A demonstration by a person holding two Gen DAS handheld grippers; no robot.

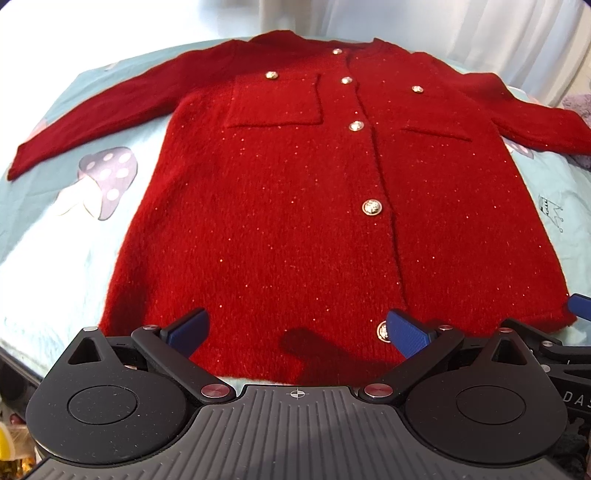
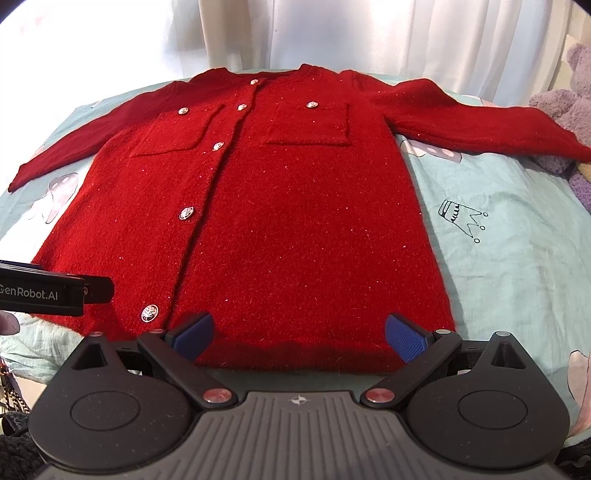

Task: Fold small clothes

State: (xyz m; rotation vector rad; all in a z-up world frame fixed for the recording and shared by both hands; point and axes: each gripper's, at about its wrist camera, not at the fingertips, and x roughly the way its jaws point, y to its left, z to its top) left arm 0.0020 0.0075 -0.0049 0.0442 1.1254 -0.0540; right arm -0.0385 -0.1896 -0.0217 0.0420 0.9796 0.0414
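Note:
A small red knit cardigan (image 1: 288,192) with silver buttons and two chest pockets lies flat, front up, sleeves spread, on a light blue sheet (image 1: 92,229); it also shows in the right wrist view (image 2: 295,206). My left gripper (image 1: 297,332) is open and empty, hovering over the hem left of the button band. My right gripper (image 2: 299,338) is open and empty over the hem's right part. The right gripper's edge shows in the left wrist view (image 1: 580,310); the left gripper's body shows in the right wrist view (image 2: 51,291).
The sheet has mushroom (image 1: 107,177) and crown (image 2: 461,218) prints. A purple plush toy (image 2: 569,110) sits at the far right beside the right sleeve. White curtains (image 2: 332,33) hang behind. The bed's near edge lies just below the hem.

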